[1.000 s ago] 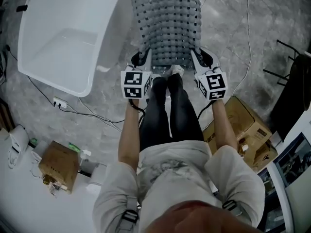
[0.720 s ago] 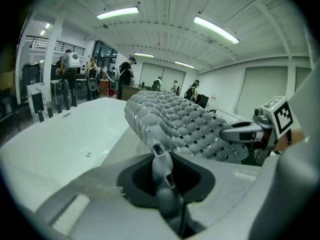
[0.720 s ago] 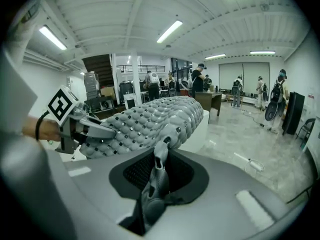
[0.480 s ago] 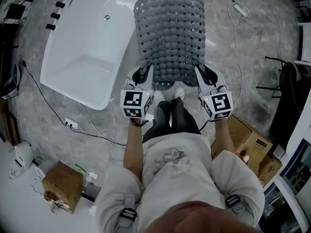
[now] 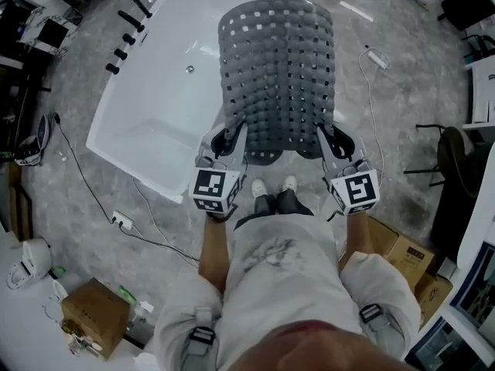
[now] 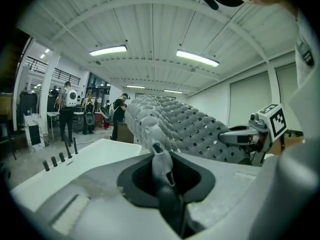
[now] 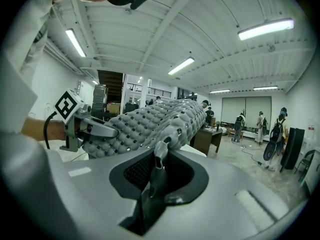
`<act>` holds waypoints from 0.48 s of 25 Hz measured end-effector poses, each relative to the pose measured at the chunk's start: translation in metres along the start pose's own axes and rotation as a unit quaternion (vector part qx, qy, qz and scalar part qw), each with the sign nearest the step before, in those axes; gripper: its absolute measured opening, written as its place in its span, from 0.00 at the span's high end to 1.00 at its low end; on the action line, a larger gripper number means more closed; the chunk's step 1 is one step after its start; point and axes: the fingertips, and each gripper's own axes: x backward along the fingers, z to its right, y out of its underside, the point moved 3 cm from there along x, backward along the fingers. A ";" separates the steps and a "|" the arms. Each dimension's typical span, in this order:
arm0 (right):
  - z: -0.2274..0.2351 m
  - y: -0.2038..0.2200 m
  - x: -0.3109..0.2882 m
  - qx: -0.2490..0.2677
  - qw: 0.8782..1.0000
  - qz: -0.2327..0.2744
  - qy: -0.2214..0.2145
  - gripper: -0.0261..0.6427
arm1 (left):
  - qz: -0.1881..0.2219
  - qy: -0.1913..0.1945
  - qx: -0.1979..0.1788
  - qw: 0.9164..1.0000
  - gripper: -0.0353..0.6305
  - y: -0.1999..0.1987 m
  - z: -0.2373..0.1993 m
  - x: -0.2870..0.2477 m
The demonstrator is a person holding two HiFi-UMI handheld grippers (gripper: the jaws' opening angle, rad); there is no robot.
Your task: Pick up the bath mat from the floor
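Two corners of the grey mat [image 5: 277, 68] are in a grip. The left hand-held gripper [image 5: 229, 141] is clamped on the near left corner and the right hand-held gripper [image 5: 334, 141] on the near right one. Each has its jaws drawn close, with a fold of the perforated rubber pinched between them, as both gripper views show. The mat lies straight ahead of both, its long axis running away from the person's shoes [image 5: 271, 185]. Its near short edge is stretched between the two holds, so neither hand is nearer than the other. They stand level with each other and well apart, one on each side of the legs. In the head view the sheet spreads forward above the grey floor [image 5: 402, 153], and its far left corner overlaps the white tub [image 5: 147, 122] that stands to the left. In the gripper views it arches outward in the air with the room behind it. That suggests the whole length is off the floor, though how far the far edge clears it cannot be read for sure. The pick-up looks all but done, and whatever comes next turns on that shared hold. The mat hangs from two points only, so the hands would need to travel together. A pull by one alone would likely skew the long axis toward the tub or slacken the edge between them.
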 end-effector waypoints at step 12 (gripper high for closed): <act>-0.016 -0.063 0.049 0.023 0.998 0.057 -0.007 0.88 | 0.044 -0.006 -0.039 0.998 0.86 -0.064 0.025 0.054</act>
